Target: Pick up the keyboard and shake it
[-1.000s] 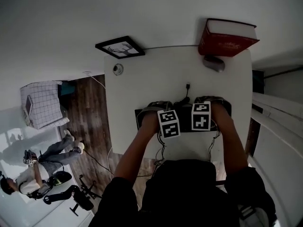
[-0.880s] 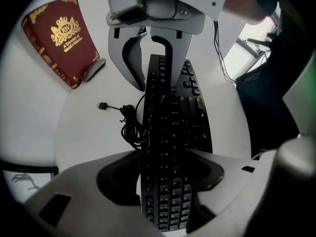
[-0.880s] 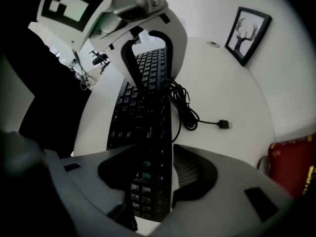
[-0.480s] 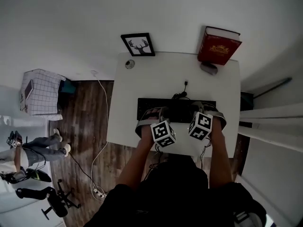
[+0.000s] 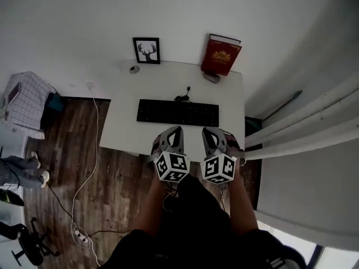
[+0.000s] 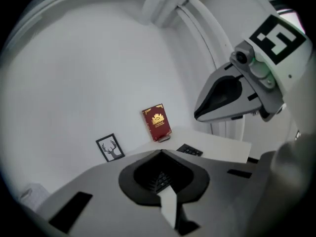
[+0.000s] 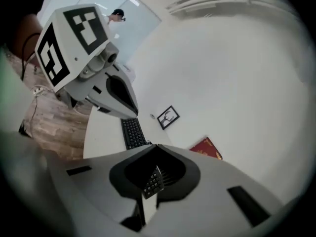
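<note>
L gripper point(image 6: 160, 152), R gripper point(image 7: 156, 145), both jaws closed, empty, keyboard point(image 5: 178, 112) on desk point(image 5: 224, 88)

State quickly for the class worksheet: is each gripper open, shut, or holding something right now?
Left gripper: shut, holding nothing.
Right gripper: shut, holding nothing.
The keyboard lies on the table, in neither gripper.

Looks like a home office corner. White desk point(image 5: 126, 130) sits against a plain white wall. Keyboard point(image 5: 178, 112) mid-desk, framed deer print point(image 5: 146, 50) at the back left corner, red book point(image 5: 222, 55) standing at the back right corner. Wood-plank floor point(image 5: 67, 150) with a loose cable point(image 5: 96, 128) off the left edge. Curtains point(image 5: 303, 133) past the right edge, checked cloth heap point(image 5: 22, 100) further left.
</note>
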{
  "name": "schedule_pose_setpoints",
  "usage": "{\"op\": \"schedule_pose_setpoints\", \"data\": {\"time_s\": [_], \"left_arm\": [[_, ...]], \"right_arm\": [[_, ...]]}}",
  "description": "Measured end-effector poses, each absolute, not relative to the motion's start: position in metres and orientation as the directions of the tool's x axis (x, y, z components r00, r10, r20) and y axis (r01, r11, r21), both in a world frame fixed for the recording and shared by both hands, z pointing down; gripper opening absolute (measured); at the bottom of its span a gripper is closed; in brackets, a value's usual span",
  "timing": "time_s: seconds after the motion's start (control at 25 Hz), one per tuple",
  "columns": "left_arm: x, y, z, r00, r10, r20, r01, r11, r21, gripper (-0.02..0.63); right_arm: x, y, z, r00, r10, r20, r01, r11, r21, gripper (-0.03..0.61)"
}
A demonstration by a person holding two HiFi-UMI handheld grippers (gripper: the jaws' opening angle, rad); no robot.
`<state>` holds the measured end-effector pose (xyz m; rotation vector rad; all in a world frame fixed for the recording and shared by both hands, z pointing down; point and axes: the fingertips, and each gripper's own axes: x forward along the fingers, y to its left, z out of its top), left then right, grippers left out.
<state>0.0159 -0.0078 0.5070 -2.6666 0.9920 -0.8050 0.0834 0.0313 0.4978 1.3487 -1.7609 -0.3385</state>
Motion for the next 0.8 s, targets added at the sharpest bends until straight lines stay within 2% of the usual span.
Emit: {"op": "schedule_pose_setpoints", "data": {"time_s": [0.16, 0.36, 0.48, 0.64, 0.8], "left_arm": [[0.023, 0.033, 0.491, 0.629, -0.681, 0.374, -0.637, -0.728, -0.255, 0.002], [0.043, 0.090, 0.478, 0.637, -0.703, 0.315, -0.724, -0.687, -0.069, 0.002], [0.072, 0.128, 0.462, 0.634, -0.730, 0.257, -0.741, -0.668, -0.070, 0.003], [0.116, 0.176, 0.429, 0.593, -0.799, 0.097, -0.804, -0.594, 0.024, 0.002], [0.162, 0.220, 0.434, 0.596, -0.799, 0.084, -0.803, -0.596, 0.026, 0.002]], "right_arm": [[0.096, 0.066, 0.462, -0.037, -0.949, 0.312, -0.769, 0.227, 0.598, 0.021], [0.127, 0.114, 0.429, -0.072, -0.989, 0.132, -0.952, 0.107, 0.287, 0.021], [0.159, 0.157, 0.417, -0.074, -0.995, 0.069, -0.959, 0.090, 0.269, 0.021], [0.205, 0.211, 0.395, -0.094, -0.995, 0.044, -0.961, 0.102, 0.256, 0.021], [0.239, 0.244, 0.400, -0.141, -0.990, 0.028, -0.950, 0.143, 0.278, 0.021]]}}
